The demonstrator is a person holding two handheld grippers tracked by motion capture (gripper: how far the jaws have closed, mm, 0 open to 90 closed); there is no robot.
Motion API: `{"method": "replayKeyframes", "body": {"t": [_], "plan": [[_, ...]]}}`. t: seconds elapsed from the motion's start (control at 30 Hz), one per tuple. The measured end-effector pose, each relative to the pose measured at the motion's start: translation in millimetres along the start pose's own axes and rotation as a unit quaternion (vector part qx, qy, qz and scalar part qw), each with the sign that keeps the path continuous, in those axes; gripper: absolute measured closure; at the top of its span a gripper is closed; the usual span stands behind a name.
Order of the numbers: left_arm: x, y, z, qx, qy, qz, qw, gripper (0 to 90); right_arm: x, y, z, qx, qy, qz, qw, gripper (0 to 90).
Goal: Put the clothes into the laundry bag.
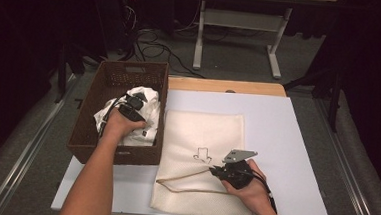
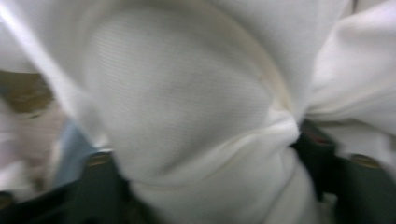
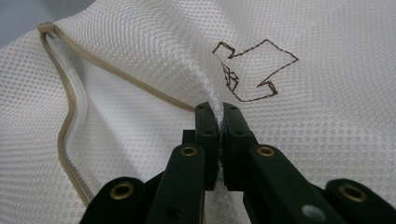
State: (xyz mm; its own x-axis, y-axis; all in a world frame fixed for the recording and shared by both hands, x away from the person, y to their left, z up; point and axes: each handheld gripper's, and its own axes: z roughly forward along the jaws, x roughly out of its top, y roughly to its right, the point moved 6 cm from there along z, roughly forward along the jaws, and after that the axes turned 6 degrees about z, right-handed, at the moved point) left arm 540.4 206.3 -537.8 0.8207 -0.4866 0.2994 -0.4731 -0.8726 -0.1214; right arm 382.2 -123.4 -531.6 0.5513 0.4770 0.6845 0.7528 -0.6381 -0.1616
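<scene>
A cream mesh bag [image 1: 202,133] lies flat on the white board [image 1: 282,138], with a tan zipper [image 3: 70,93] along its near edge and a brown stitched outline [image 3: 254,70] near its middle. My right gripper [image 3: 217,114] is shut on a raised fold of the mesh bag [image 3: 140,56] beside that outline, and stands at the bag's near right [image 1: 215,170]. My left gripper [image 1: 133,108] reaches into the brown wicker basket [image 1: 130,70] and is down in crumpled white cloth [image 1: 149,101]. A bunched wad of white cloth [image 2: 187,93] is squeezed between the left gripper's [image 2: 205,163] jaws.
The basket stands at the left edge of the board, touching the bag's left side. A wooden tabletop strip [image 1: 225,85] shows behind the board. A white table frame [image 1: 272,52] and cables lie on the floor beyond.
</scene>
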Motion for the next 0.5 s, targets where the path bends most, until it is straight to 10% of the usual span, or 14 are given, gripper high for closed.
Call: {"method": "replayKeyframes", "body": {"t": [0.1,0.5], "plan": [[0.5,-0.8,-1.4,-0.002,0.001,-0.003,1.0000,57.6,0.3,-0.2,-0.7,0.001,0.002,0.002,1.0000,87.9],[4.2,-7.8,-15.9,-0.066,0.039,-0.073,0.9944,66.3,1.1,0.4,-3.2,0.009,0.010,0.005,0.9999,88.1]]}}
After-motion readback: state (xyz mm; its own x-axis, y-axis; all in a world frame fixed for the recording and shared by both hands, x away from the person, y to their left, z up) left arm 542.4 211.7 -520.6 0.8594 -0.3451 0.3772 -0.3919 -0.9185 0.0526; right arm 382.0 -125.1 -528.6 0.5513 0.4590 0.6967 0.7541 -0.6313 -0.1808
